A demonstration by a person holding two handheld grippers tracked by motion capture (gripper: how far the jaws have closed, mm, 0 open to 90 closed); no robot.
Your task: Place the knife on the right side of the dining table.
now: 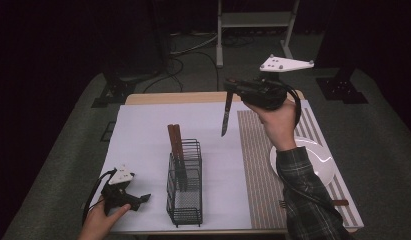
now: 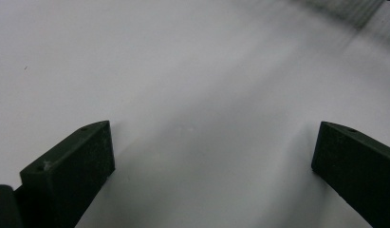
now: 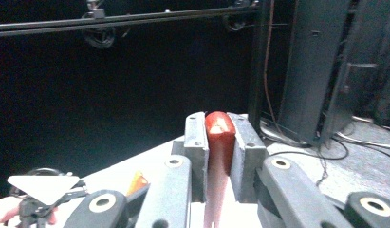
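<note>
Left gripper (image 1: 143, 199), held low at the near left corner of the table (image 1: 143, 125), rests with its jaws spread wide and nothing between them; in the left gripper view the two black jaws frame only bare white table cover. Just right of it, near the front edge, stands a black wire caddy (image 1: 184, 192) with mesh compartments; two brown-handled utensils (image 1: 175, 142) stand upright in its rear compartment, handles projecting above the rim, while the front compartments appear empty. Farther right, raised well above the far edge, the right gripper (image 1: 232, 86) is clenched on the red-brown handle of a knife (image 1: 226, 114), whose blade hangs point-down over the white cover beside the striped placemat (image 1: 260, 165); the right gripper view shows the handle end (image 3: 220, 130) pinched between the two pads. The person's right forearm, in a plaid sleeve (image 1: 308, 200), rises from the near right corner across a white plate (image 1: 320, 155) on the placemat. No legible writing is visible.
</note>
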